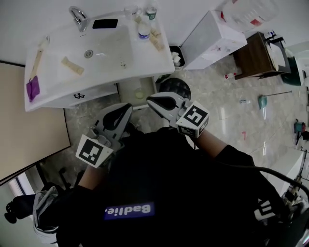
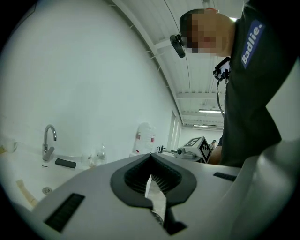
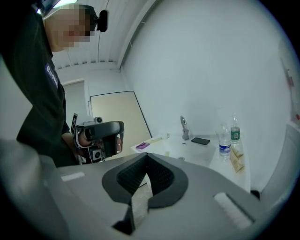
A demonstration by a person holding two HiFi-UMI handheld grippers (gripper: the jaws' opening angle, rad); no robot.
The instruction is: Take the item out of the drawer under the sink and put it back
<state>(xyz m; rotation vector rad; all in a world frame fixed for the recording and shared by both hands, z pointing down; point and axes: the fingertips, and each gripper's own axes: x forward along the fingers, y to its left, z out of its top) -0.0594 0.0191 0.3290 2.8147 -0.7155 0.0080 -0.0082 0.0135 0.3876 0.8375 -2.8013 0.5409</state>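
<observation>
You hold two tools low in front of your dark shirt, both pointing toward the sink (image 1: 104,50). Each carries one marker cube. Your left tool (image 1: 126,108) has its jaws brought together at the tips, with nothing caught between them. Your right tool (image 1: 150,99) is likewise closed up tight and carries nothing. The two tools are side by side but not touching.

The one drawer (image 1: 79,95) under the sink looks pushed in, its front flush below the basin and apart from both tools. The item inside it is hidden from every view.

On the white tabletop (image 1: 53,83) around the sink there is one faucet (image 1: 77,19) at the far edge. One black phone (image 1: 105,23) lies just to its right. Two bottles stand at the far right corner, one blue-labelled (image 1: 143,32) and one green-labelled (image 1: 151,13). What look like two beige packets (image 1: 156,41) lie just near of them. At the left end lie one long pale stick (image 1: 37,58) and, nearer, one purple piece (image 1: 32,89). One beige bar (image 1: 72,66) lies in the basin, left of the single drain (image 1: 88,53).
</observation>
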